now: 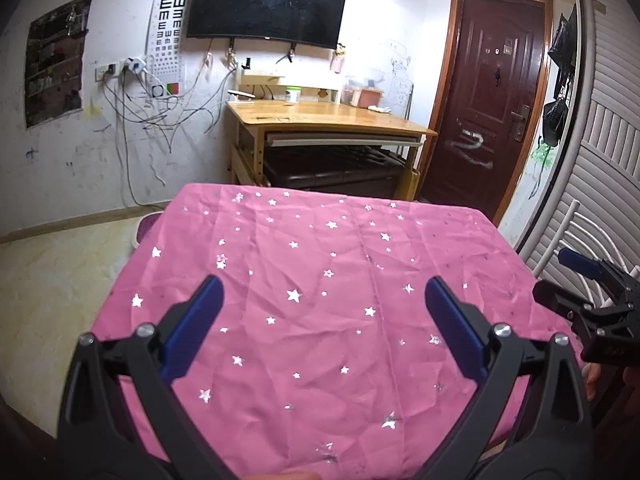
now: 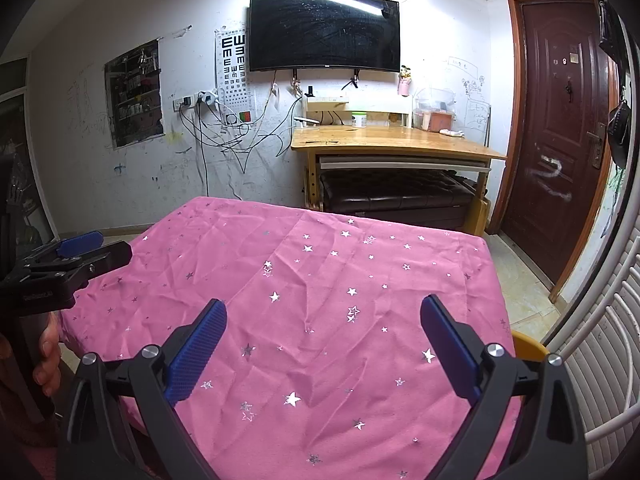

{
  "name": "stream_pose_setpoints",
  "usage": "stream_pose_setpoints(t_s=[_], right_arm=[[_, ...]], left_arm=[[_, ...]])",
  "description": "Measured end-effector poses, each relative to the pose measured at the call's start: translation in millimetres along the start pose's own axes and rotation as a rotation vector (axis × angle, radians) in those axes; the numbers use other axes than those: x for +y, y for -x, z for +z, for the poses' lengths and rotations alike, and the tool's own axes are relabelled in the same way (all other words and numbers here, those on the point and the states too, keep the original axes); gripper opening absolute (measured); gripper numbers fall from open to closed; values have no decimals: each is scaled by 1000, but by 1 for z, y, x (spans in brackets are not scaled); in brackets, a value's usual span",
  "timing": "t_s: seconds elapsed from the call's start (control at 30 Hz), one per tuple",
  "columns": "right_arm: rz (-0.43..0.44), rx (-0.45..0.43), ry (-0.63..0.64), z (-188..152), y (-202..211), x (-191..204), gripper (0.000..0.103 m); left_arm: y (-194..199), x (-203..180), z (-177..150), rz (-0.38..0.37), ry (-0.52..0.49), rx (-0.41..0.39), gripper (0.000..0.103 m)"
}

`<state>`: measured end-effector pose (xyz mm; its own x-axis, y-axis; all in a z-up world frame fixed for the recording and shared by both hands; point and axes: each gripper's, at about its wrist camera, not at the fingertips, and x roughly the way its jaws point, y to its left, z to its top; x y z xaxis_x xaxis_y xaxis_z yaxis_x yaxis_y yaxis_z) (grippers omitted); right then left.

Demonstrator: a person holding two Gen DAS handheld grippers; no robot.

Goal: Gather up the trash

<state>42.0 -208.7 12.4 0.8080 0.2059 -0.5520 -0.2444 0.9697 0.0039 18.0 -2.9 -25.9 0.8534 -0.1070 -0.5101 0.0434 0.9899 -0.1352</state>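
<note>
A table under a pink cloth with silver stars [image 1: 320,300] fills the lower half of both views [image 2: 320,300]. I see no trash on it. My left gripper [image 1: 322,292] is open and empty above the near part of the cloth; it also shows at the left edge of the right wrist view [image 2: 92,246]. My right gripper [image 2: 322,312] is open and empty above the near part of the cloth; it also shows at the right edge of the left wrist view [image 1: 576,276].
A wooden desk [image 2: 396,140] with a white jar [image 2: 359,119] and boxes stands at the far wall over a black bench [image 2: 392,196]. A TV [image 2: 324,32] hangs above. A dark door [image 2: 560,120] is at right. White chair bars [image 2: 600,360] flank the table's right side.
</note>
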Motion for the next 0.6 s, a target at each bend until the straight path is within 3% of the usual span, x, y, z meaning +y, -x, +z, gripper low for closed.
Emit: stream_pose_setpoints(t_s=[0.6], right_arm=[[3, 6, 1, -2, -2, 0, 91]], left_arm=[[-3, 3, 4, -2, 29, 21, 96]])
